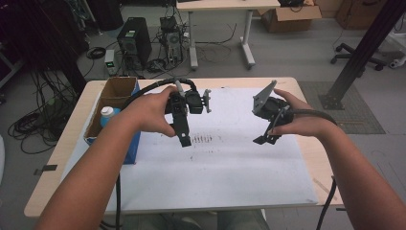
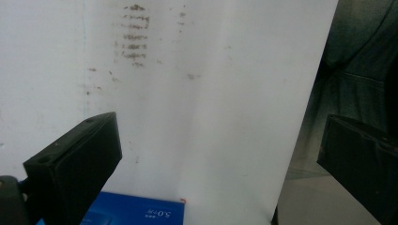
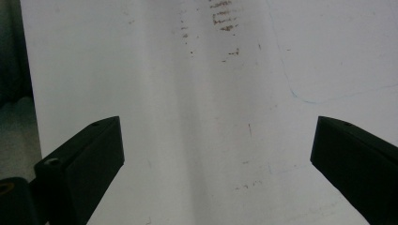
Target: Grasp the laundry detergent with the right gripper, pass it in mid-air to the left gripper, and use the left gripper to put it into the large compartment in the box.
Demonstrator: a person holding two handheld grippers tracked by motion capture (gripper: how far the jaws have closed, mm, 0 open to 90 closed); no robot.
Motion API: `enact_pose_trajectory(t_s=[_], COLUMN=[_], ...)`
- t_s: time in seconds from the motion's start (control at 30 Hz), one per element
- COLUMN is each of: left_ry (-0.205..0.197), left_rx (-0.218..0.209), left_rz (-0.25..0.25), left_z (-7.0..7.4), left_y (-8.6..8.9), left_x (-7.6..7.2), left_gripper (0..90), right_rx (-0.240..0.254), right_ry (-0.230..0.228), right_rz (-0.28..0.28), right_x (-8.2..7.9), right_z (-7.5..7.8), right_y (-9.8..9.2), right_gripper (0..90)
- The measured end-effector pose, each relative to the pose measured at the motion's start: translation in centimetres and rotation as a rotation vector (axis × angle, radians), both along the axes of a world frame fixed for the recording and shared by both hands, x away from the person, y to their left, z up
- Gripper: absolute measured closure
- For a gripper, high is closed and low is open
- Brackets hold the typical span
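My left gripper (image 1: 184, 138) hangs over the white sheet (image 1: 230, 167) left of the middle, pointing down, held by the person's left hand. In the left gripper view its jaws (image 2: 220, 140) stand wide apart with nothing between them, above the sheet (image 2: 211, 93). My right gripper (image 1: 266, 139) hovers over the sheet to the right, its grey three-cornered plate on top. Its jaws (image 3: 216, 140) are also wide open and empty over the bare sheet (image 3: 211, 93). Rows of dark smudges (image 1: 203, 139) mark the sheet between the two grippers.
A cardboard box with a blue side (image 1: 117, 88) stands at the table's left edge, with a white bottle (image 1: 107, 112) in it. The box's blue face (image 2: 136, 213) lies under the left gripper. Beyond the table are a computer tower (image 1: 134, 40), cables and another table (image 1: 220, 5).
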State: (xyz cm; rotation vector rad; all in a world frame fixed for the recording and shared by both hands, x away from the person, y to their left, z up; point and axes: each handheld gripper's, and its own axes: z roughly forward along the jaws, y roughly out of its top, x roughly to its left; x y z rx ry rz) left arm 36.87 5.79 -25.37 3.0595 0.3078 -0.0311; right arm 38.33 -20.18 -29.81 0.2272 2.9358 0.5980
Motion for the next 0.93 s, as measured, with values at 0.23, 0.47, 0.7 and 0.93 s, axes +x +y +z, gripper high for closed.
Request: enact_pose_trajectory(t_s=[0.23,0.47,0.7,0.93], left_ry=[-0.007,-0.008,-0.013,-0.025], left_rx=[0.004,0.009,0.011,0.013], left_rz=[0.002,-0.002,0.000,0.009], left_z=[0.26,0.38,0.51,0.80], left_y=[-0.17,-0.25,0.01,0.23], left_x=[0.49,0.55,0.37,-0.10], left_gripper=[0.3,0.2,0.2,0.3], right_rx=[0.000,-0.002,-0.008,-0.005], right_ry=[0.003,0.003,0.003,-0.004], right_rz=[-0.001,0.004,0.011,0.010], right_x=[0.23,0.29,0.22,-0.10], right_z=[-0.05,0.06,-0.08,0.04], right_y=[-0.04,0.13,0.52,0.83], right_gripper=[3.2,3.2,3.2,3.2])
